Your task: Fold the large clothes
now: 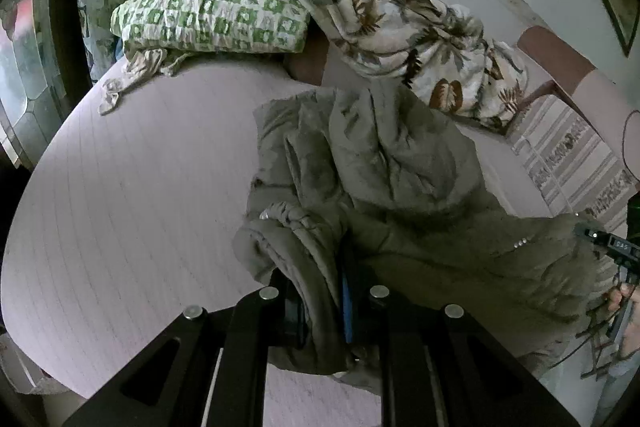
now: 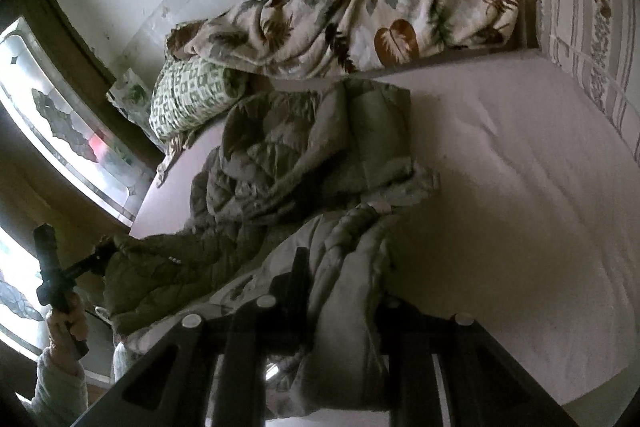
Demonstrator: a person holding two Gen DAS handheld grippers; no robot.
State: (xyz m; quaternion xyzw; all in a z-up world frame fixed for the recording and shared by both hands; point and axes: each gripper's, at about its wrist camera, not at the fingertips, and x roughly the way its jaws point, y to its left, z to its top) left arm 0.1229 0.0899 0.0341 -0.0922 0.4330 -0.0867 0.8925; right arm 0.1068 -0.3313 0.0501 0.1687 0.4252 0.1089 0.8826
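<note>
While the olive quilted jacket (image 1: 380, 163) is pinched by left gripper (image 1: 320, 307) and right gripper (image 2: 332, 307), seemingly at its hem, it is being lifted; folding toward twelve o'clock is called for next.

no text or labels legible

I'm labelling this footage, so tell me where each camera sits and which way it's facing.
Left wrist: on the left gripper, looking down along its fingers at the olive jacket on the bed; the right gripper and hand show at right.
Right wrist: on the right gripper, angled down at the same jacket; the left gripper, hand and sleeve show at left.
Shared: jacket, green checked pillow, leaf-print blanket.
</note>
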